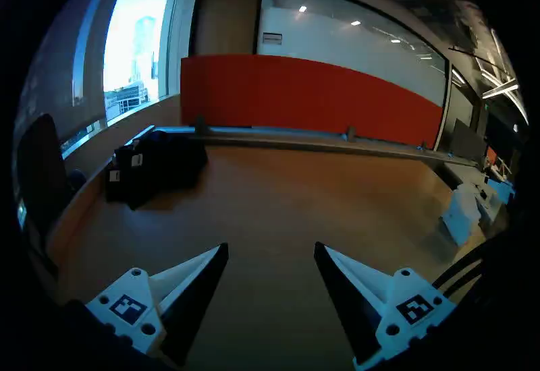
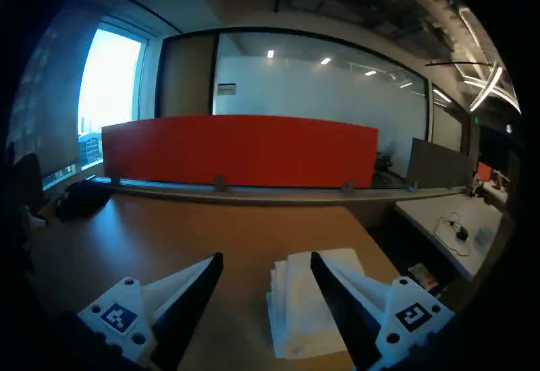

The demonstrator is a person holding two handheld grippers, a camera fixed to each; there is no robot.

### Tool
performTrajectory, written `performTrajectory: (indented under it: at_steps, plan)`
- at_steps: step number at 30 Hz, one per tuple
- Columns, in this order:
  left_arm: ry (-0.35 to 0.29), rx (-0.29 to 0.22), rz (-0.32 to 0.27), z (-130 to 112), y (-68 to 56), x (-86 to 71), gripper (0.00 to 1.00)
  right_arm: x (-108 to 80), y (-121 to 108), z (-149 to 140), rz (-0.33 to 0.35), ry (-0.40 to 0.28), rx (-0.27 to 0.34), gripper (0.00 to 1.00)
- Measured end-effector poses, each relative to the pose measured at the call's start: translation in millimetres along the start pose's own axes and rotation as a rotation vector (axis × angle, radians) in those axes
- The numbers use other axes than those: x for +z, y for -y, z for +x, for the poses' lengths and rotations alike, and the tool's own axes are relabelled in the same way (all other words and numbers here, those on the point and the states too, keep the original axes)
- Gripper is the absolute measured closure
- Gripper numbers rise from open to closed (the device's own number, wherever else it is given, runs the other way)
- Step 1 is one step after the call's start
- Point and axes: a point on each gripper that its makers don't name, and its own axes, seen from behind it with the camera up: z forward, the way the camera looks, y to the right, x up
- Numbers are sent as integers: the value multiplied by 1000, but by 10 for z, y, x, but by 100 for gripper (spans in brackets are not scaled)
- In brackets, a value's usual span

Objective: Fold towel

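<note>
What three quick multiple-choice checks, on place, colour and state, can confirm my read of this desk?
1. Where does the white towel lie? A on the desk, near its right edge; B draped over a chair; C on the floor.
2. What colour is the divider panel? A blue; B red; C green.
3. How are the right tongs? A shut on the towel; B open, empty; C shut, empty.
A, it rests on the wood by the edge; B, the panel is plainly red; B, the fingers stand apart, gripping nothing.
</note>
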Motion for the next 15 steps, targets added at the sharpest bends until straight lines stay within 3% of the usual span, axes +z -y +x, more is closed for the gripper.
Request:
performTrajectory:
  at_steps: [15]
  plan:
    - [-153, 1, 16, 556, 99, 37, 6, 35, 596, 490, 51, -95, 7, 0]
